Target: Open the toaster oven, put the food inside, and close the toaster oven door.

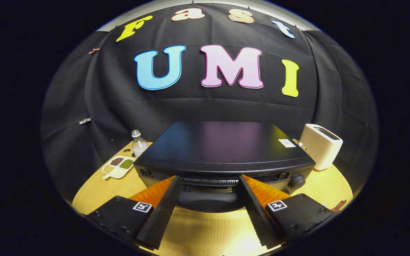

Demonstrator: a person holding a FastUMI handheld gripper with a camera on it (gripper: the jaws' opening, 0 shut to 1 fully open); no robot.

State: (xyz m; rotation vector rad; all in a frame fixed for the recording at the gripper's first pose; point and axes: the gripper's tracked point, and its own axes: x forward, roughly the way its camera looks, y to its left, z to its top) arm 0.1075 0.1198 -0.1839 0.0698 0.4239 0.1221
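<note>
Pale wood makes up the tabletop point(208, 231), lit bright just under the gripper point(210, 183) and ringed at the back by the booth's black cloth wall point(119, 103). Nearest of all, the two fingers point(160, 209) stand wide apart with nothing pressed between them; their tips reach the front of the toaster oven point(222, 149), one on each side of its middle.

Between the fingertips lies the oven's dark door handle point(208, 203), a rounded bar low on the front face, and above it runs a slotted strip just under the lid's edge. Whether the tips touch the oven's front cannot be told. The door looks closed. A round knob point(296, 180) sits on the oven's front at its right end, just beyond the right finger. The oven is a black box with a flat glossy top bearing a small white label point(287, 143) near its right rear corner, and it stands at the middle of the tabletop.

Toward the left edge of the tabletop, beside the oven, a white divided tray point(117, 167) holds small heaps of dark, green and pale grains in separate compartments. Just behind it a clear bottle point(139, 144) with a pale cap stands upright near the oven's left rear corner. At the far right edge a cream-coloured slot toaster point(320, 145) stands close to the oven's right side. A small reddish-brown thing point(339, 205) lies at the near right edge of the tabletop, too small to make out.
</note>
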